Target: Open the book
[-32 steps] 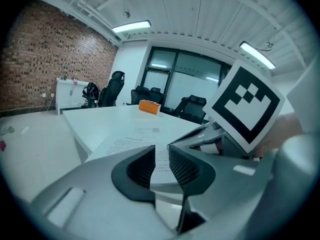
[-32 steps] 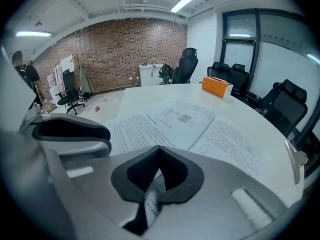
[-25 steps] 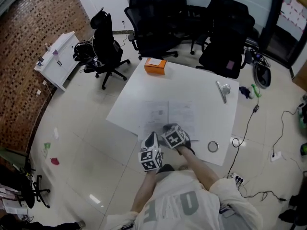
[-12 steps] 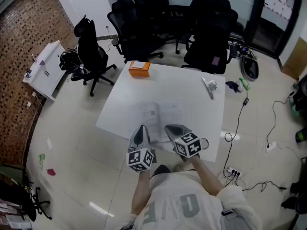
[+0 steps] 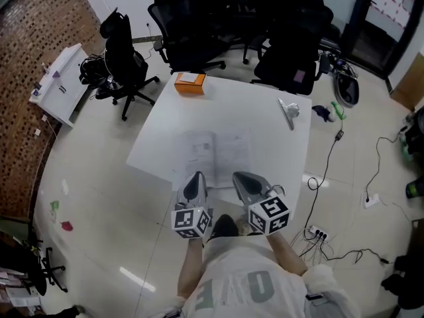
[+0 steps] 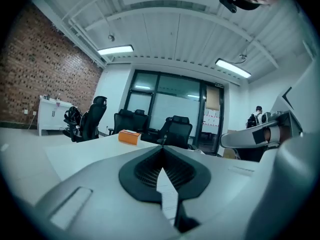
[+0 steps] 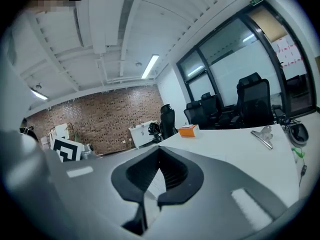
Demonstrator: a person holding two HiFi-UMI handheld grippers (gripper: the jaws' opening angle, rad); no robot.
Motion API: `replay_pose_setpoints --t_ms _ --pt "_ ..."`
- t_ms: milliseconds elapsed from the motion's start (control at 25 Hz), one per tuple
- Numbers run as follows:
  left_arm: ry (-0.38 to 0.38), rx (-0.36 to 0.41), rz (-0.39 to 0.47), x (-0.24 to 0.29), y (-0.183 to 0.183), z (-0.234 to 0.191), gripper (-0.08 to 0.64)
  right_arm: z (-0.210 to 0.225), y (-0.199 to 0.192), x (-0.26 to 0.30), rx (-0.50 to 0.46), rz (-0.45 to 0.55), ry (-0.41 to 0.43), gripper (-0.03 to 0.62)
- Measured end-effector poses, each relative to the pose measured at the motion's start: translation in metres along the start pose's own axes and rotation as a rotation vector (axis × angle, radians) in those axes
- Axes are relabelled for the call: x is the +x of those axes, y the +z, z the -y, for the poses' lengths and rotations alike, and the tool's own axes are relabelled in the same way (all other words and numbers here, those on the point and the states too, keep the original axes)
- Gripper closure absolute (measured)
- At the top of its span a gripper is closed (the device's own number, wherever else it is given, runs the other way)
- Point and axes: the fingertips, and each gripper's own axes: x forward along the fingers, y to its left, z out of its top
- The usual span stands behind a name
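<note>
Nearest, at the near edge of the white square bench (image 5: 265,138), the person in a pale printed top (image 5: 235,287) holds up two grey grippers side by side, each with a black-and-white marker cube at its back. The left gripper (image 5: 196,176) has its jaws pressed together with nothing between them. The right gripper (image 5: 237,175), just beside it, likewise has its jaws closed on nothing. Just past their tips, on the near half of the bench and a little left of its middle, lies the thin white book (image 5: 215,148), spread open flat with two faintly printed pages facing up. Neither gripper has hold of it, and whether the tips touch its near edge cannot be told. On the floor off the bench's near right corner sits a white power strip (image 5: 317,232). Further on, toward the far right of the bench, rests a silver metal clip (image 5: 289,111), and at the far left corner stands a small orange box (image 5: 190,82). Beyond the far edge of the bench cluster several black office chairs (image 5: 199,18), with a low white cabinet (image 5: 56,85) off to the bench's left before a brown brick wall (image 5: 33,25)
</note>
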Motion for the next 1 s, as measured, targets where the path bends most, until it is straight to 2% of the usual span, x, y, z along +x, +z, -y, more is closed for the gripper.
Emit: replay_pose_setpoints --t_ms 80,240,360,560,760,1000 --pt "0.003 0.008 -0.007 -0.003 -0.002 0.001 0.541 0.000 -0.002 -0.002 0.002 -0.002 -0.002 0.591" --pt "-0.002 0.075 -0.021 -0.007 -0.003 0.003 0.541 0.002 0.001 -0.008 0.065 0.020 0.002 0.591" --pt "0.005 0.065 -0.008 -0.014 -0.002 0.001 0.541 0.006 0.002 -0.013 0.060 0.027 -0.021 0.591" --pt "0.028 0.047 0.007 -0.040 0.000 0.000 0.541 0.005 -0.005 -0.033 0.105 0.021 -0.041 0.591" --pt "0.044 0.035 0.042 -0.098 0.007 0.007 0.541 -0.018 -0.021 -0.063 0.121 0.021 -0.055 0.591" --pt "0.102 -0.036 0.064 -0.203 -0.001 0.014 0.541 -0.094 -0.044 -0.114 0.096 0.015 0.011 0.591"
